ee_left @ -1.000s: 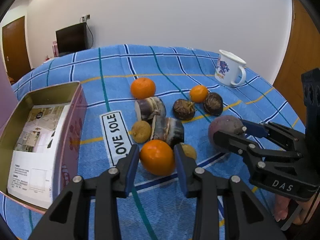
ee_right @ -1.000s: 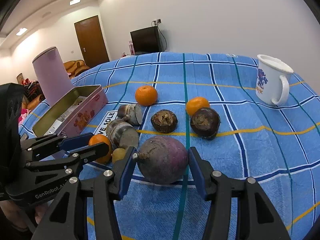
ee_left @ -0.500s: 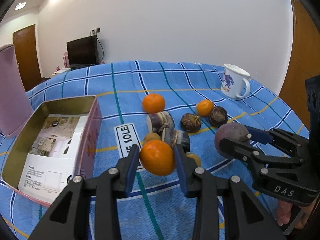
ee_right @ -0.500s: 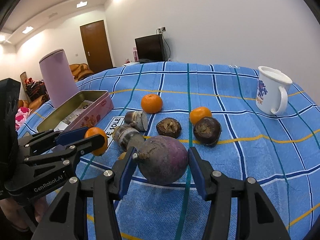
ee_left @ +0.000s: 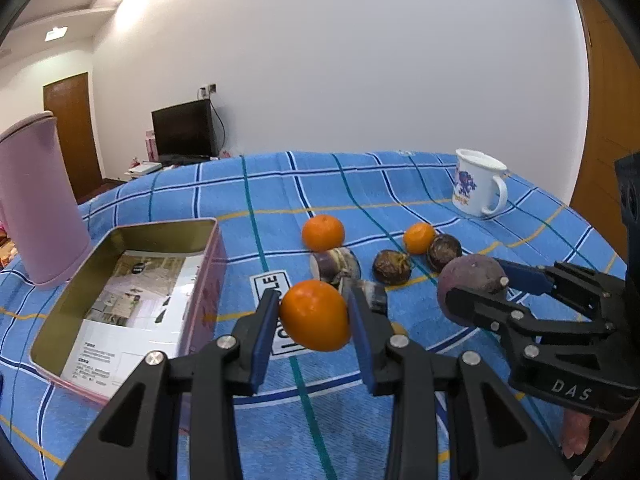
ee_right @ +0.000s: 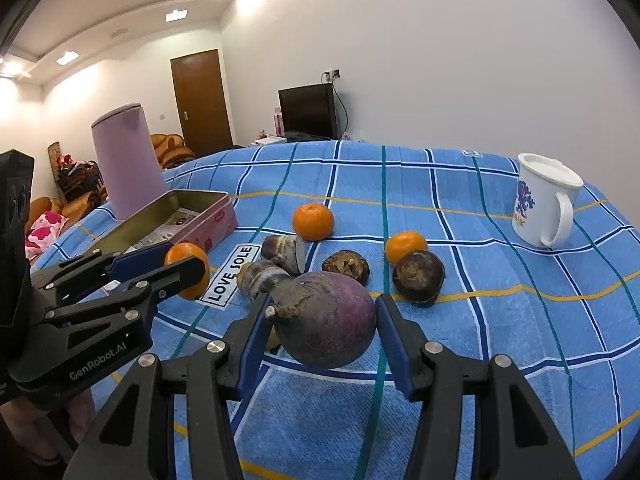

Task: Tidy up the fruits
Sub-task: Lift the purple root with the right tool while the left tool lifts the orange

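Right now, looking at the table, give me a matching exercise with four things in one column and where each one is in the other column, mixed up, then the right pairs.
Things:
1. orange
2. purple round root vegetable
3. white mug
4. pink tin box

Places:
A. stands at the far right of the blue checked cloth
B. between the fingers of the right gripper
C. lies open at the left, in front of the pink canister
D. between the fingers of the left gripper, clear of the cloth

Pairs: 1-D, 2-B, 3-A, 4-C
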